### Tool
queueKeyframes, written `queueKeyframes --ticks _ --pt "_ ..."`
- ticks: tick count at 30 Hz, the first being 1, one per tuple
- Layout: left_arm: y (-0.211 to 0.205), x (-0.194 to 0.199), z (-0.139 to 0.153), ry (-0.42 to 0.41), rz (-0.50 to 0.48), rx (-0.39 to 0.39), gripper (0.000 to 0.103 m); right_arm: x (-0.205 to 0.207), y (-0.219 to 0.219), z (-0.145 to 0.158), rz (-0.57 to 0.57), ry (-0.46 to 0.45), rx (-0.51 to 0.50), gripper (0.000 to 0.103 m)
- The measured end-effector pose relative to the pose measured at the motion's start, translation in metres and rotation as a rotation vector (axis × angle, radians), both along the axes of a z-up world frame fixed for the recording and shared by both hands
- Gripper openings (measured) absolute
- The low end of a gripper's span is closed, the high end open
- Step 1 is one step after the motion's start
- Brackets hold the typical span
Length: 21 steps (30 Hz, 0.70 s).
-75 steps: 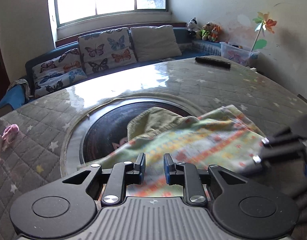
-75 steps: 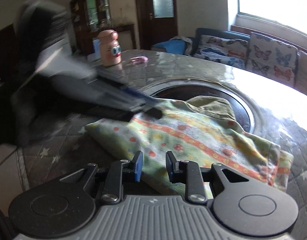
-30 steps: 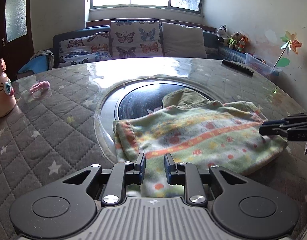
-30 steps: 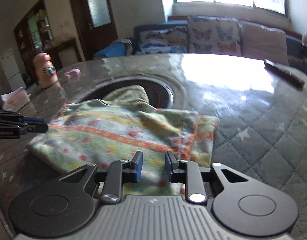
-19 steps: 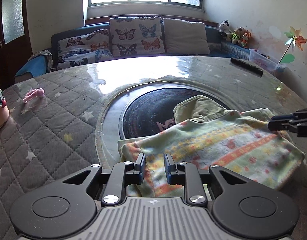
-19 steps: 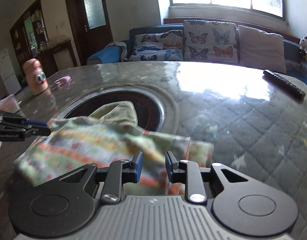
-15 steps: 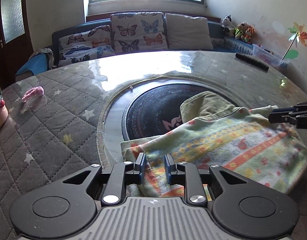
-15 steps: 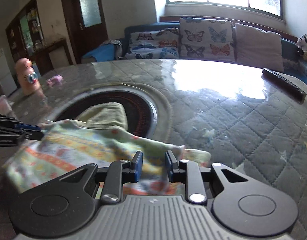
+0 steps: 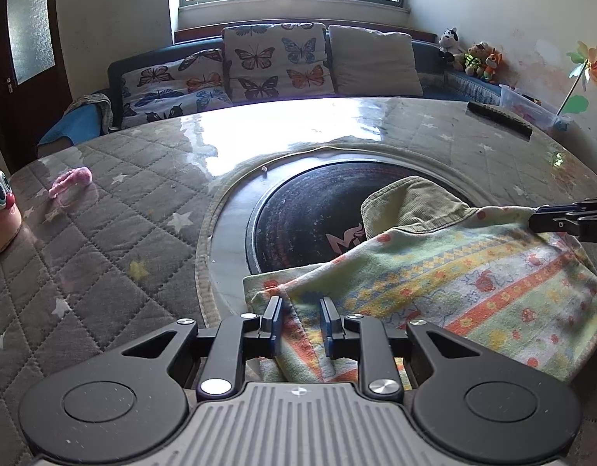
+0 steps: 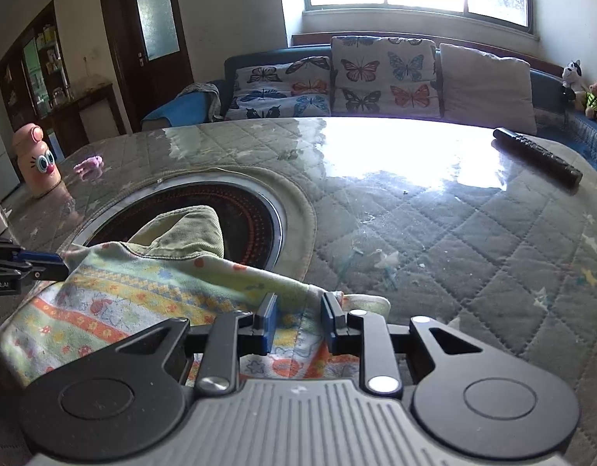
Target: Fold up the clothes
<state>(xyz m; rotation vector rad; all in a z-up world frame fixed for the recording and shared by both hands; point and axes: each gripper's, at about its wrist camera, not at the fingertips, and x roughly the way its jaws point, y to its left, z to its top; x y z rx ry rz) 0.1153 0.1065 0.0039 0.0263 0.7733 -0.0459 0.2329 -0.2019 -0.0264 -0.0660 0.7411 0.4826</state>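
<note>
Slippage looked the danger: left gripper (image 9: 300, 320) and right gripper (image 10: 296, 320) each pinched a corner of the patterned garment (image 9: 473, 272) (half lifted) just beside the dark round hotplate (image 9: 310, 209), thin bites both.

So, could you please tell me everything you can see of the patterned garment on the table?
The patterned garment is soft pale-green cloth with orange and yellow bands of small prints, and an olive ribbed part pokes out at its far edge. It lies folded and rumpled, partly over the dark round inset of the quilted table. Each hand-held gripper, left and right, pinches a raised near edge.
</note>
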Motion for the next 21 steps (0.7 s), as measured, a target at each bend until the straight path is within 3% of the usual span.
queueKeyframes --ticks 2,7,13,15,17,21 --pt "-0.001 -0.004 0.003 -0.009 0.003 0.001 0.028 -0.003 0.000 0.002 -0.003 -0.003 -0.001 0.030" --pt "-0.001 -0.017 0.010 -0.031 0.026 0.007 0.050 -0.011 0.002 0.004 -0.006 -0.008 -0.021 0.038" --pt "-0.004 -0.034 0.017 -0.062 0.046 0.013 0.065 -0.030 0.002 0.010 -0.002 -0.033 -0.021 0.055" --pt "-0.007 -0.040 0.018 -0.075 0.048 0.017 0.071 -0.034 0.001 0.010 -0.004 -0.037 -0.018 0.057" --pt "-0.009 -0.045 0.019 -0.088 0.047 0.018 0.079 -0.040 0.000 0.011 -0.010 -0.043 -0.017 0.069" --pt "-0.013 -0.057 0.021 -0.108 0.040 0.017 0.089 -0.052 -0.003 0.009 -0.018 -0.047 -0.012 0.070"
